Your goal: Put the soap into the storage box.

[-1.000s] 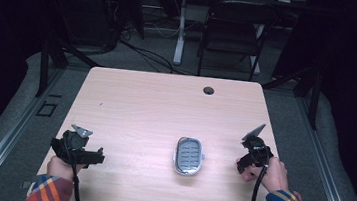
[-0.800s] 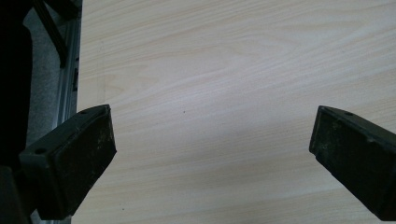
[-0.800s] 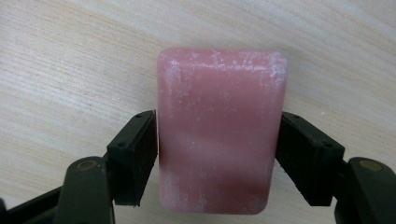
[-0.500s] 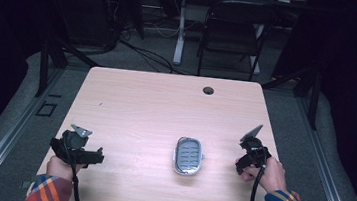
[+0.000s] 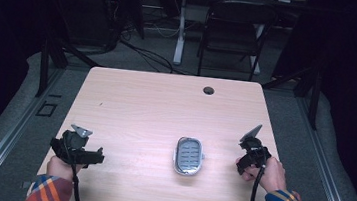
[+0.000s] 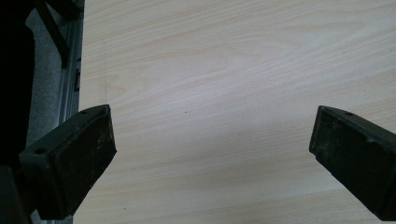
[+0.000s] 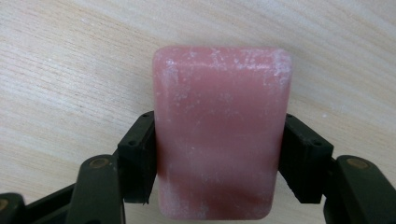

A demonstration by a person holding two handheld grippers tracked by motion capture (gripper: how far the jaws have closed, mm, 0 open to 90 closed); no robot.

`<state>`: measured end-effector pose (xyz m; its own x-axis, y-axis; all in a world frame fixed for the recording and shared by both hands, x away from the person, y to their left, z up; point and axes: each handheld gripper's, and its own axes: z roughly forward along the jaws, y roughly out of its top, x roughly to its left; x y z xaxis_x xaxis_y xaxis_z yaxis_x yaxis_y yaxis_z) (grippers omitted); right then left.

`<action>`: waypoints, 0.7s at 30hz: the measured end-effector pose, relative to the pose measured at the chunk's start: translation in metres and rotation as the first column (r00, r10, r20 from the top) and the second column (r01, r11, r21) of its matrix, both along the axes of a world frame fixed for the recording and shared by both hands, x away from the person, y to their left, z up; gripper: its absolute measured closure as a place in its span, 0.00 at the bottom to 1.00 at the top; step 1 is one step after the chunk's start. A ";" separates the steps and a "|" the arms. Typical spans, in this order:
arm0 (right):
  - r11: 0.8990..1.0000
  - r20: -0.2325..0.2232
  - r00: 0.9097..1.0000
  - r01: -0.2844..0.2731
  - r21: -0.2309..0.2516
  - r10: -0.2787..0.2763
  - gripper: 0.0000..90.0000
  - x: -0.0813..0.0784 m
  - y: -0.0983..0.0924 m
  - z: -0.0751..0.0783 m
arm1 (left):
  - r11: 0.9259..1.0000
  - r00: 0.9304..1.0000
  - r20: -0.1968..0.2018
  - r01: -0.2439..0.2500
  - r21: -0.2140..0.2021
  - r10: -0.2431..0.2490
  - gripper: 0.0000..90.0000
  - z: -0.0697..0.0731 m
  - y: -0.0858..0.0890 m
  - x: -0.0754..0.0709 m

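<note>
A pink bar of soap (image 7: 219,116) lies on the wooden table (image 5: 165,109) near its right front edge. My right gripper (image 7: 219,140) has just been closing its jaws on it, and both pads now press against the bar's long sides. In the high view the right gripper (image 5: 246,160) points down at the table, held by a hand in a plaid sleeve. A grey oval soap dish (image 5: 189,155) with a slotted insert sits at the front middle, to the left of that gripper. My left gripper (image 5: 91,155) rests at the front left, and its jaws (image 6: 212,154) stand wide open over bare wood.
A round cable hole (image 5: 208,90) sits near the table's far edge. Behind the table stand a dark chair (image 5: 233,36) and a white post with cables on the floor. The table's left edge and a metal rail (image 6: 70,88) lie close beside the left gripper.
</note>
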<state>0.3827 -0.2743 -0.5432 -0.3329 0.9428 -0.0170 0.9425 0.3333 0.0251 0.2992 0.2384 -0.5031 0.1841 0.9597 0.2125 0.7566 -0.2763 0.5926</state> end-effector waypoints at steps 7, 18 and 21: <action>1.000 -0.009 1.000 0.004 0.008 -0.004 0.41 0.002 -0.002 0.003 | 1.000 1.000 0.000 0.000 0.001 0.000 0.00 0.000 0.000 0.000; 1.000 0.026 1.000 0.000 0.024 -0.001 0.41 0.001 0.000 0.017 | 1.000 1.000 0.002 -0.001 0.000 0.001 0.00 0.000 0.000 0.000; 0.999 0.039 0.999 0.000 0.037 -0.001 0.41 0.000 0.003 0.020 | 1.000 1.000 0.002 -0.001 0.000 0.001 0.00 0.000 0.000 0.000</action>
<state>0.3829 -0.2715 -0.5236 -0.3320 0.9433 0.0047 0.9408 0.3308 0.0744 0.2992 0.2382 -0.5033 0.1829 0.9597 0.2132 0.7556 -0.2759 0.5941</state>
